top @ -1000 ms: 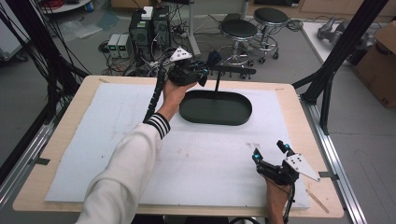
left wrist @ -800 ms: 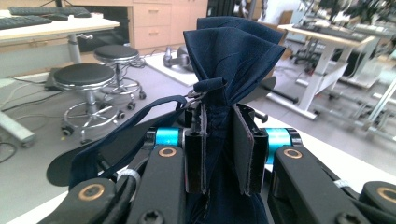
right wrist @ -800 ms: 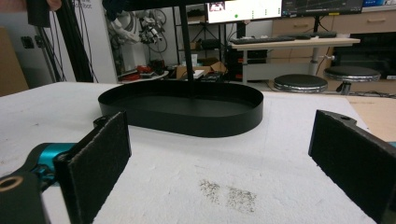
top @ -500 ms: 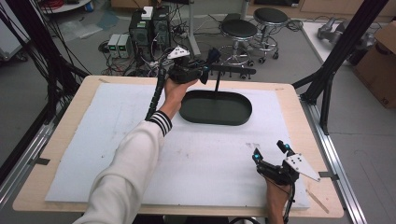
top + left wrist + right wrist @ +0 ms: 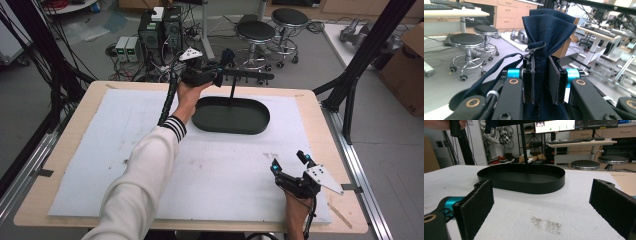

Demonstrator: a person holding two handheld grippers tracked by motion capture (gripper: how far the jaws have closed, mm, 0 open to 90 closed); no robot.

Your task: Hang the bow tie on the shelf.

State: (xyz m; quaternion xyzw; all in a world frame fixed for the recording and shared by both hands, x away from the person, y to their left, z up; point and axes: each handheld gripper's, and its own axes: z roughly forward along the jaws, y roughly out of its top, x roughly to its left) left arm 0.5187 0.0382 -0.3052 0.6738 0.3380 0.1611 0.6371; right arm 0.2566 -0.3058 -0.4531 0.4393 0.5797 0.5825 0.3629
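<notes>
- My left tool [image 5: 218, 76] is up at the far edge of the bench [image 5: 65, 150], raised above the surface, with my white-sleeved arm [image 5: 145, 175] reaching across the white mat [image 5: 100, 150] to hold it there.
- In the left gripper view its jaws are pressed nearly together on a bunch of dark blue cloth [image 5: 549, 30], which rises in a folded peak above the pads [image 5: 554, 80].
- A small metal clasp [image 5: 534, 48] on a dark strap [image 5: 486, 72] sits at the top of the left-hand pad; I think it belongs to the cloth, but the view is too close to be sure.
- From the high view the cloth [image 5: 226, 57] is right beside the near end of a black horizontal bar [image 5: 250, 76], which stands on a thin post [image 5: 232, 90] rising from a black oval tray [image 5: 230, 116].
- The tray lies on the mat toward the far edge of the bench, about midway along it.
- My right tool [image 5: 290, 162] rests low near the bench's near right corner, jaws spread wide with nothing between them.
- In the right gripper view the two dark pads [image 5: 476, 205] stand far apart, framing bare mat with a faint smudge [image 5: 545, 223] and the tray [image 5: 524, 180] beyond.
</notes>
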